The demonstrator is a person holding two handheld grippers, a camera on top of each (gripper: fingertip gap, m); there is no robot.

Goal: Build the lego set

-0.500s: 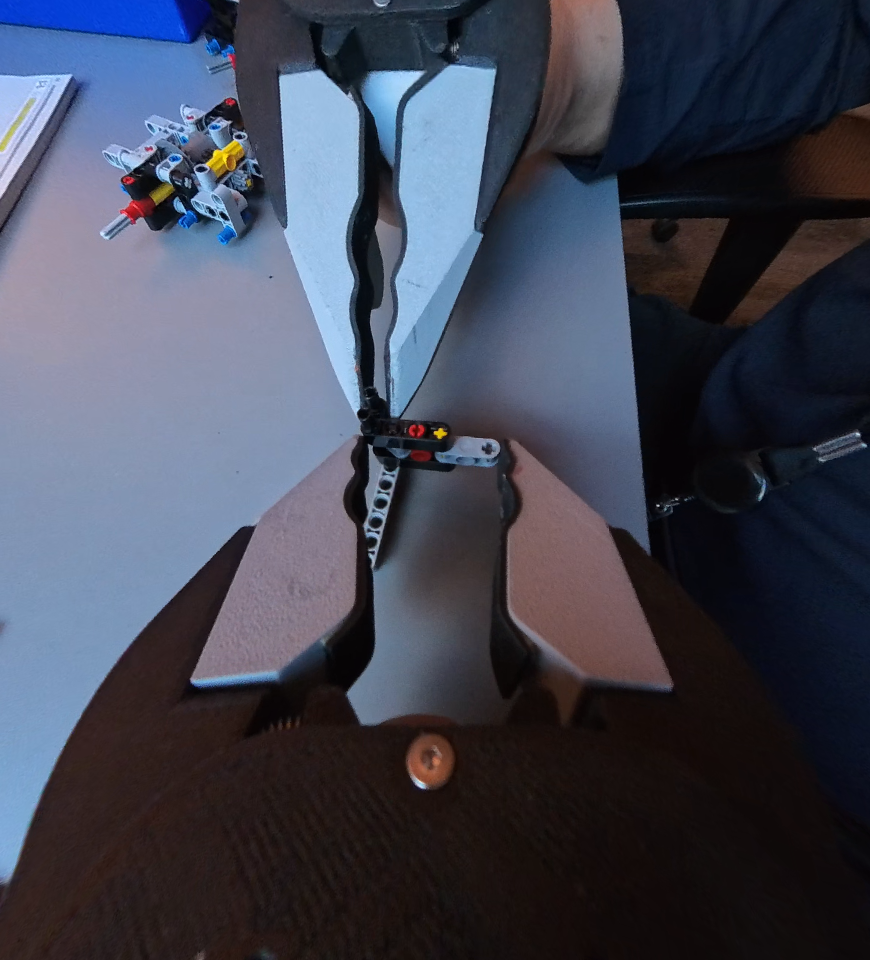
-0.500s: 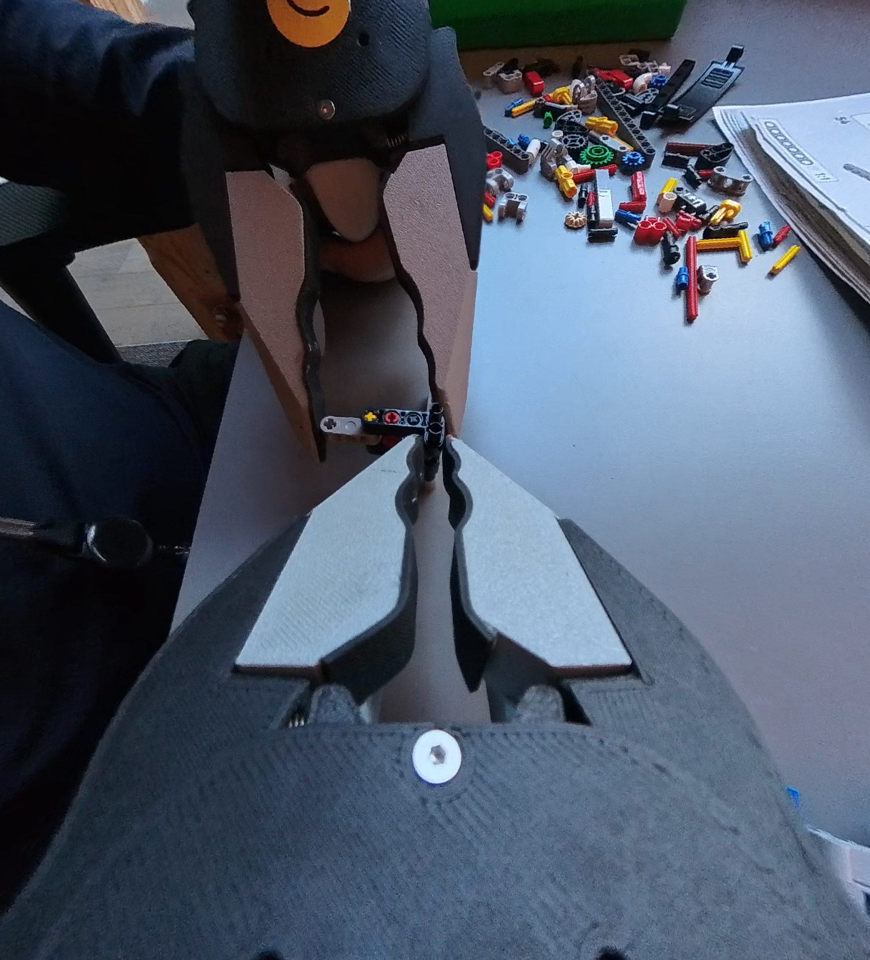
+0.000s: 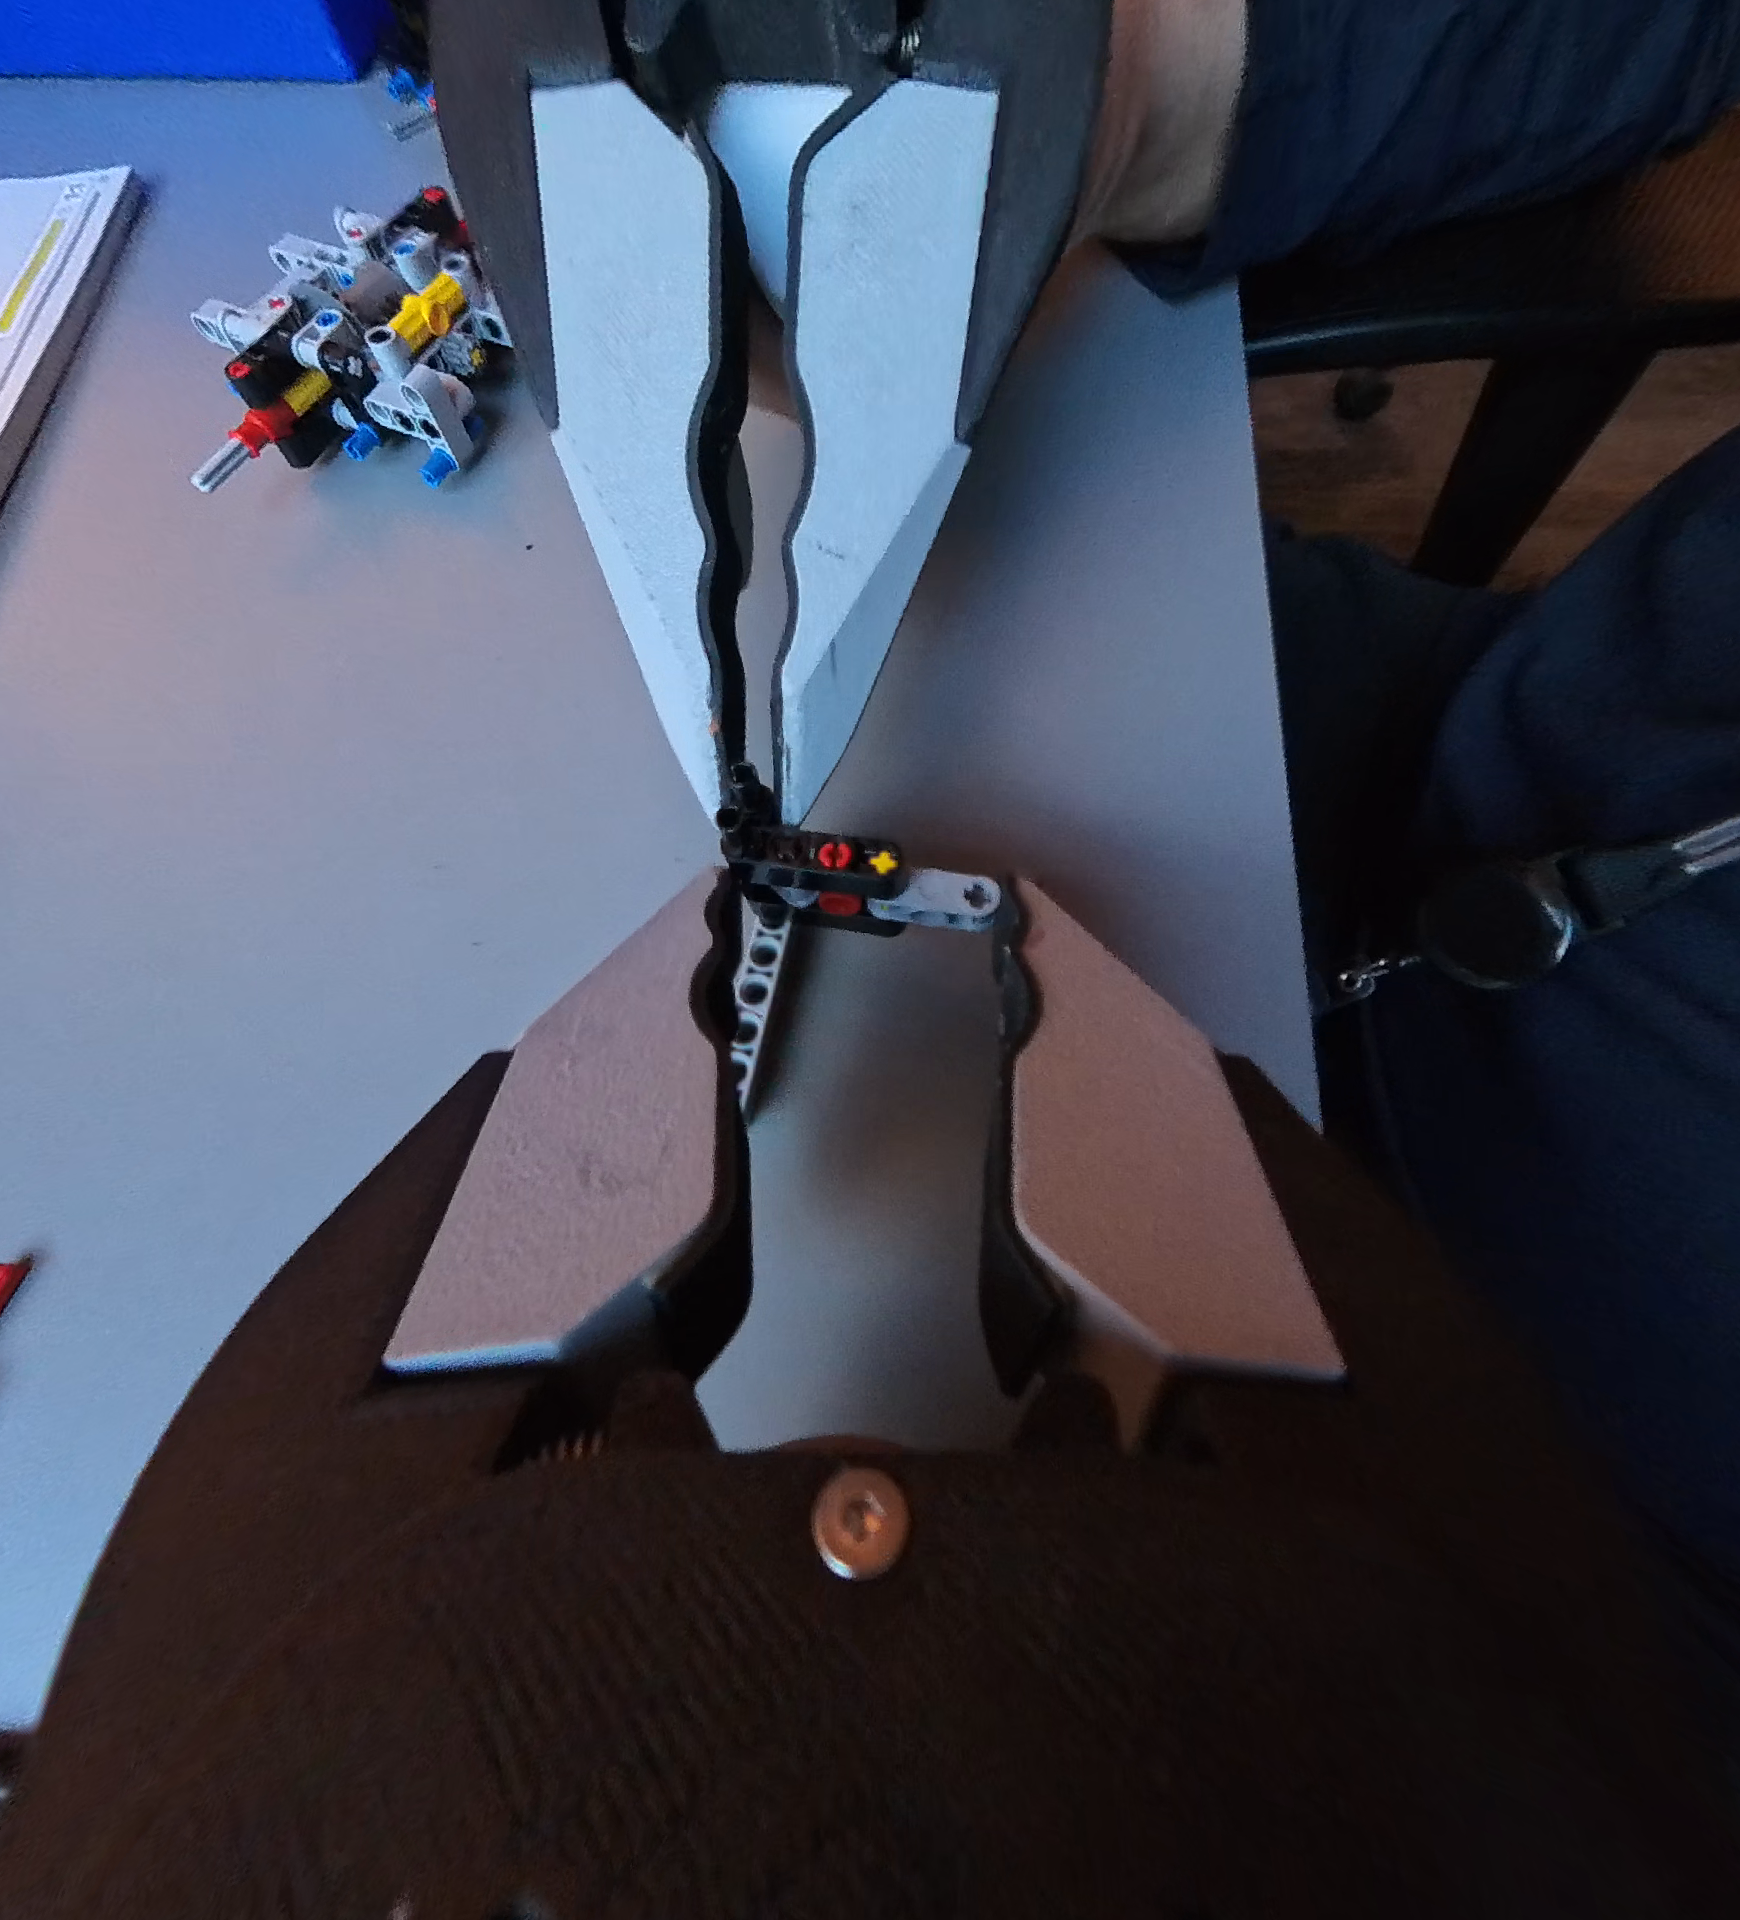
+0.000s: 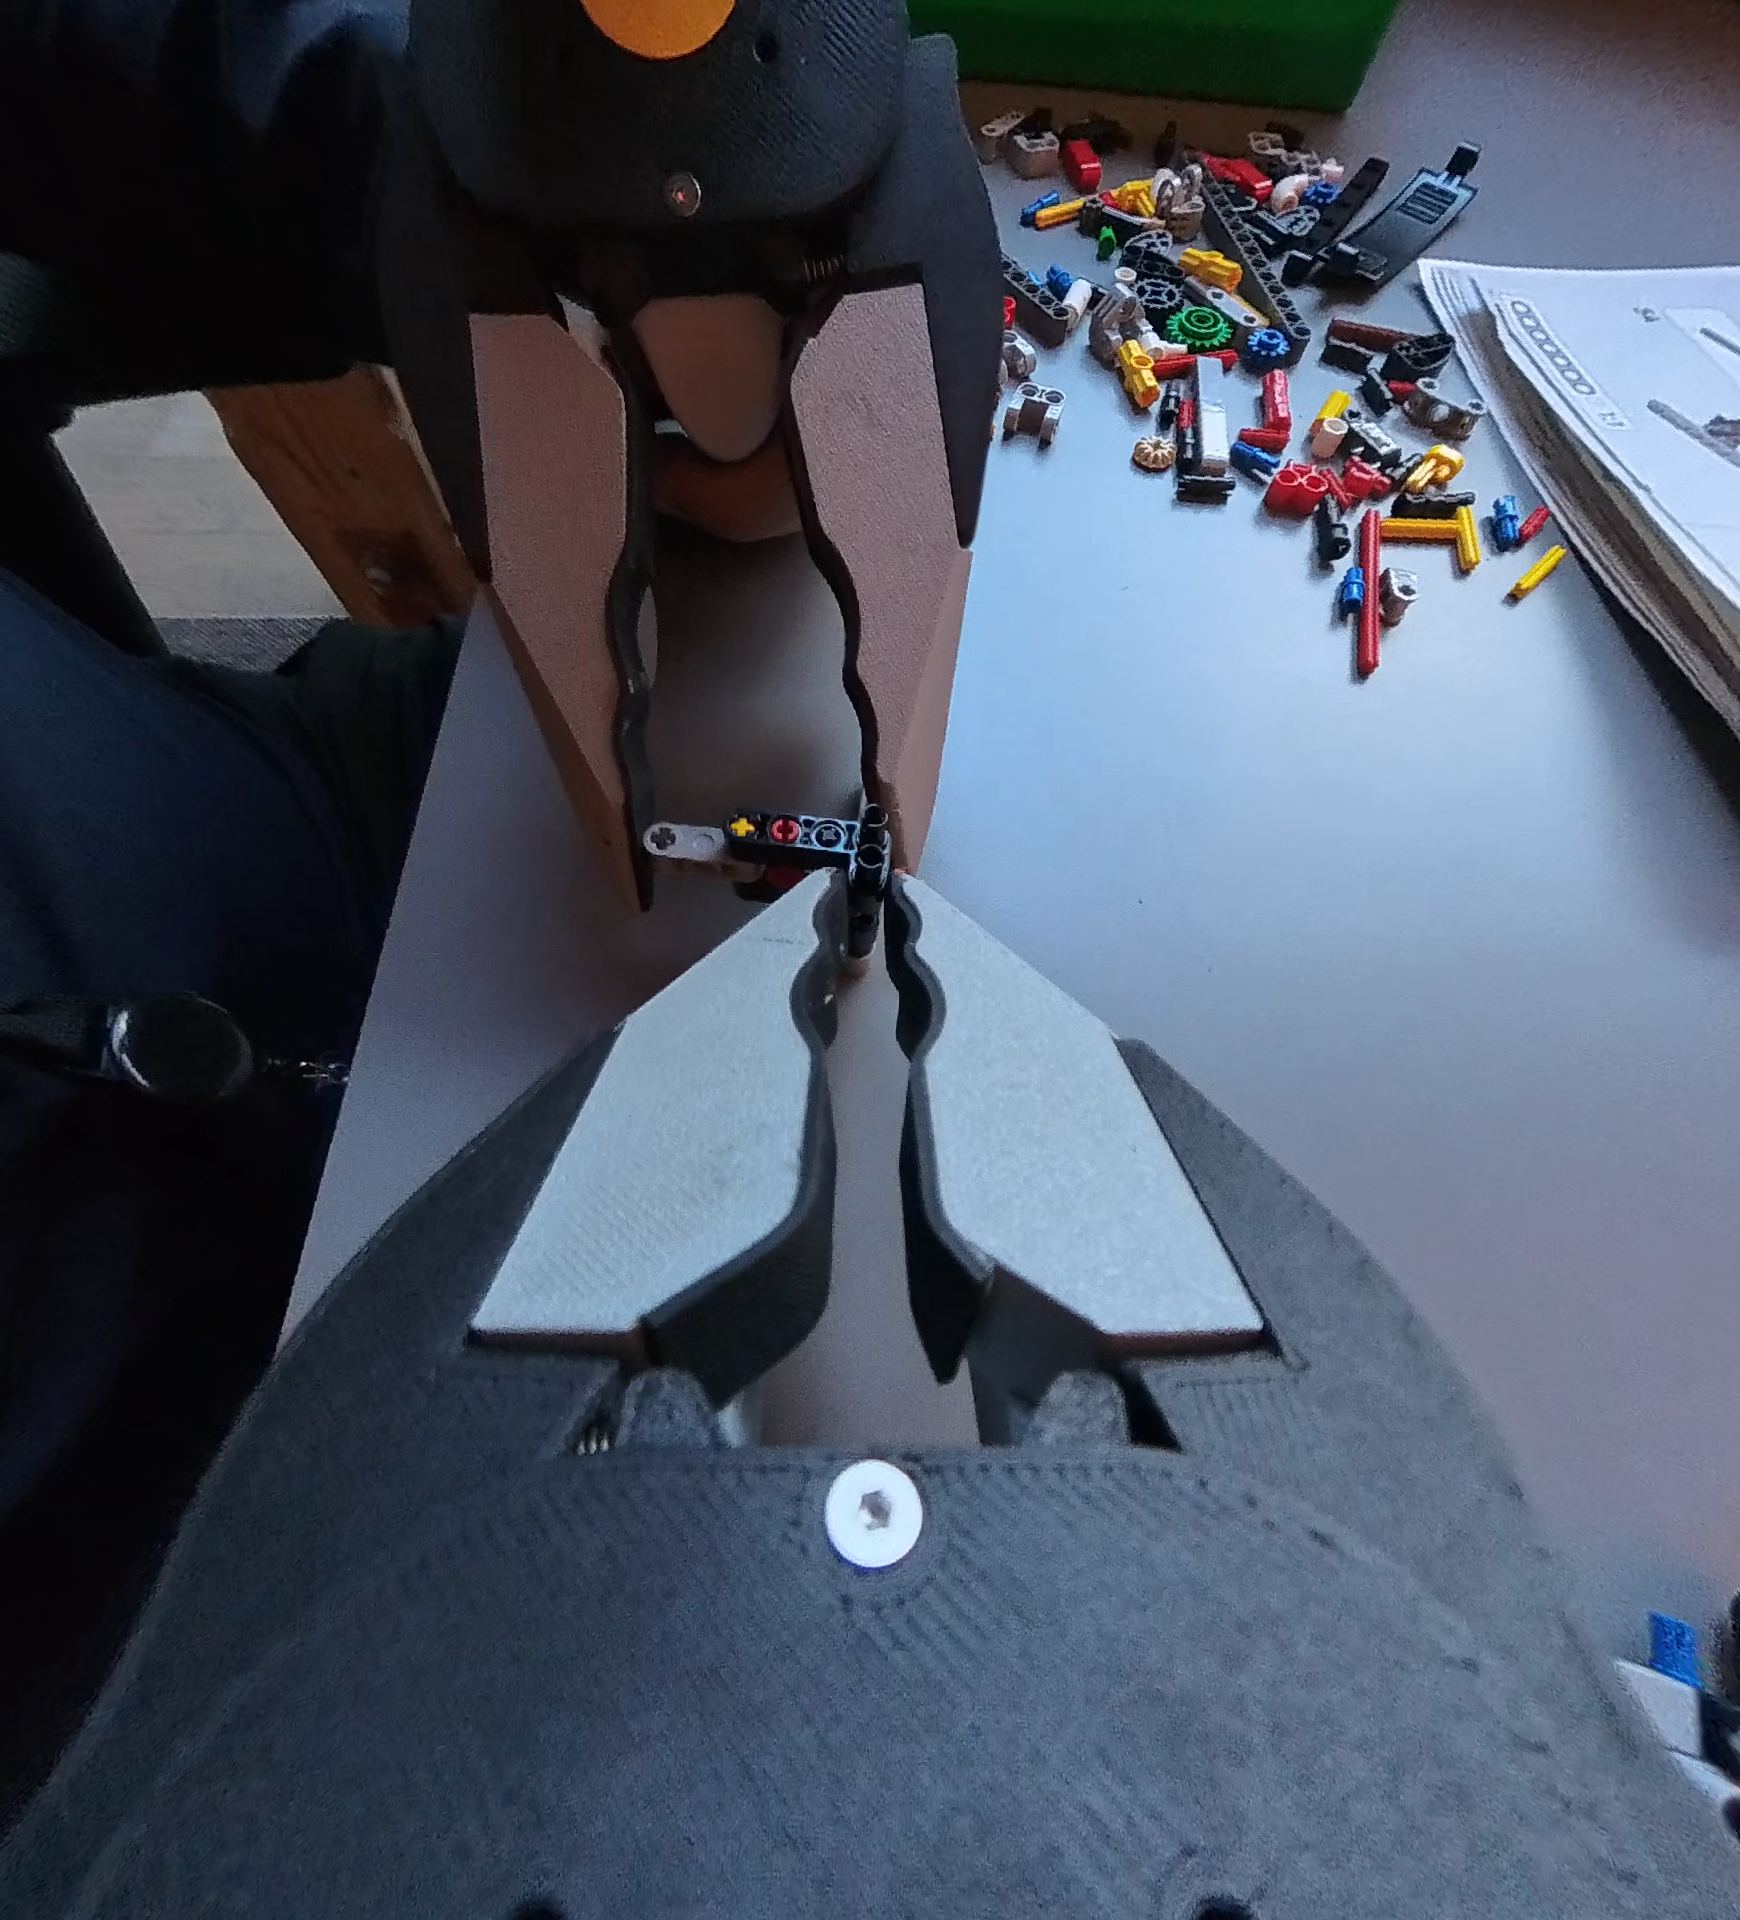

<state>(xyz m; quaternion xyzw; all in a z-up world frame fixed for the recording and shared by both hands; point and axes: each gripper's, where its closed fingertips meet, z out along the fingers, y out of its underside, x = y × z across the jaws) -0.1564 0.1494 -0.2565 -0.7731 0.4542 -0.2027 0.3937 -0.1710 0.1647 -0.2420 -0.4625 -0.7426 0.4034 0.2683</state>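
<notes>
the left gripper (image 3: pixel 861 904), brown-fingered, is clamped across a small black, grey and red building-brick assembly (image 3: pixel 850 873), held just above the grey table (image 3: pixel 274 831) near its edge. the right gripper (image 4: pixel 864 914), grey-fingered, pinches a black connector piece (image 4: pixel 868 862) at that assembly's end. a loose pile of coloured bricks (image 4: pixel 1261 343) lies well apart.

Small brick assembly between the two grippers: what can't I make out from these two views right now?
- Small brick assembly: left wrist view hides its underside.
- Grey holed beam: lower end hidden behind the left gripper finger.
- Black connector: lower end hidden between the right gripper pads.
- Loose bricks: too small to identify.
</notes>
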